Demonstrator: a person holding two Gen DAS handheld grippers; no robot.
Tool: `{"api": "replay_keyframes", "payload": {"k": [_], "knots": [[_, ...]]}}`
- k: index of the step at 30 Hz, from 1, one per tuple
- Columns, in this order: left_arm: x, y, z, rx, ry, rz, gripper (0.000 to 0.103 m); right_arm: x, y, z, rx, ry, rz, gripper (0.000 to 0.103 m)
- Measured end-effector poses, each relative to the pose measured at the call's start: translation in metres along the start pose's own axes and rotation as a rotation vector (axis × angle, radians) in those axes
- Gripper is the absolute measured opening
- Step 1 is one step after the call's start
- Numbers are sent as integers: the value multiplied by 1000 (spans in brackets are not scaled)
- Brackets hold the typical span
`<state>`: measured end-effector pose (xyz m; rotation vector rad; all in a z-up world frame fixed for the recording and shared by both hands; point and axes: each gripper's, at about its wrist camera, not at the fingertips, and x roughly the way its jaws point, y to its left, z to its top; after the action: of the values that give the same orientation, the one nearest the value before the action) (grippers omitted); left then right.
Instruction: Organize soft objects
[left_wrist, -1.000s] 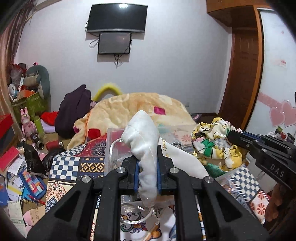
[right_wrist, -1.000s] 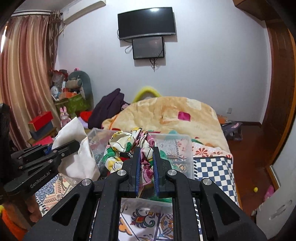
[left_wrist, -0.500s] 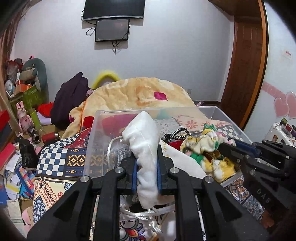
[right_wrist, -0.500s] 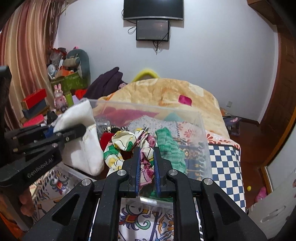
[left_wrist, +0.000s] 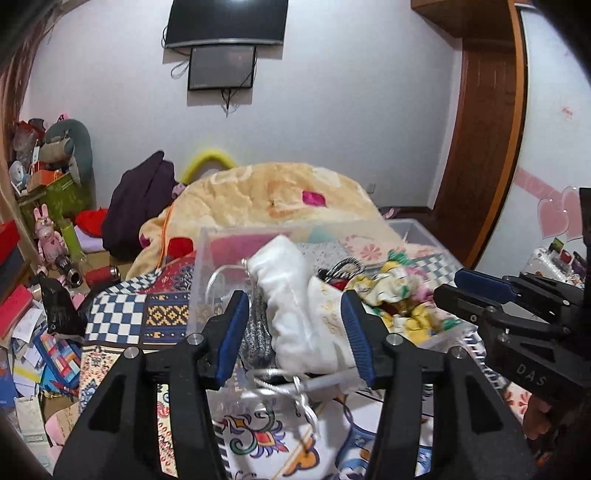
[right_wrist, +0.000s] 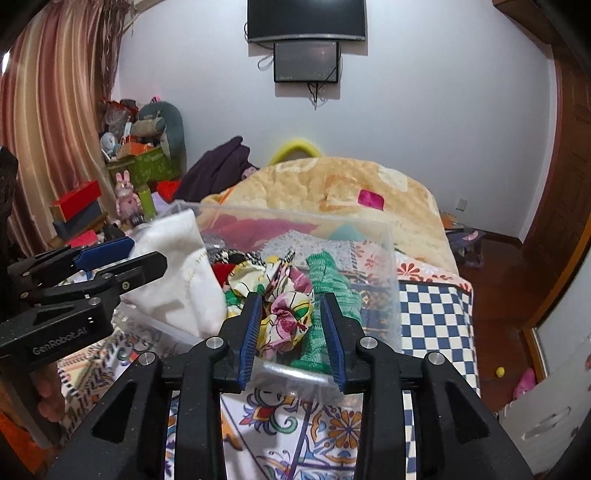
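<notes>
Your bed (right_wrist: 436, 306), spread with a patchwork cover, carries a clear plastic bin (right_wrist: 391, 258) and a peach blanket (right_wrist: 332, 192).

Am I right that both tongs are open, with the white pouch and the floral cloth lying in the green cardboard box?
Not quite: they lie in the clear plastic bin, as the right wrist view shows. The rest holds: left tongs and right tongs are open, with the white pouch and floral cloth released.
</notes>
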<state>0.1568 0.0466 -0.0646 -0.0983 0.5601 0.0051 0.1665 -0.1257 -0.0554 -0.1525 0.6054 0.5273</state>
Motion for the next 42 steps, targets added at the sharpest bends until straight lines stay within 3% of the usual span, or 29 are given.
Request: {"api": "replay_keyframes", "payload": {"k": [8,10,12,15,21,25,28,42], "knots": [[-69,-9,15,9,-136,-39,53,-57,0,13,24,-129,29,33],[-88,-14,18,19,-176,-43,57,-75,1,16,28,-176,29,43],[-105,-17,21,27,-216,-45,61,-92,3,18,34,-229,24,62],[-130,-23,23,41,-271,-46,70,-113,5,19,39,-296,15,76],[-171,-35,22,80,-362,-29,94,-146,13,20,30,-380,20,84],[-187,-40,21,93,-390,-26,99,-156,18,19,20,-408,31,88],[-196,-41,19,94,-405,-30,102,-160,21,16,15,-429,33,102],[-200,-41,15,80,-403,-28,103,-166,28,5,1,-450,1,103]]}}
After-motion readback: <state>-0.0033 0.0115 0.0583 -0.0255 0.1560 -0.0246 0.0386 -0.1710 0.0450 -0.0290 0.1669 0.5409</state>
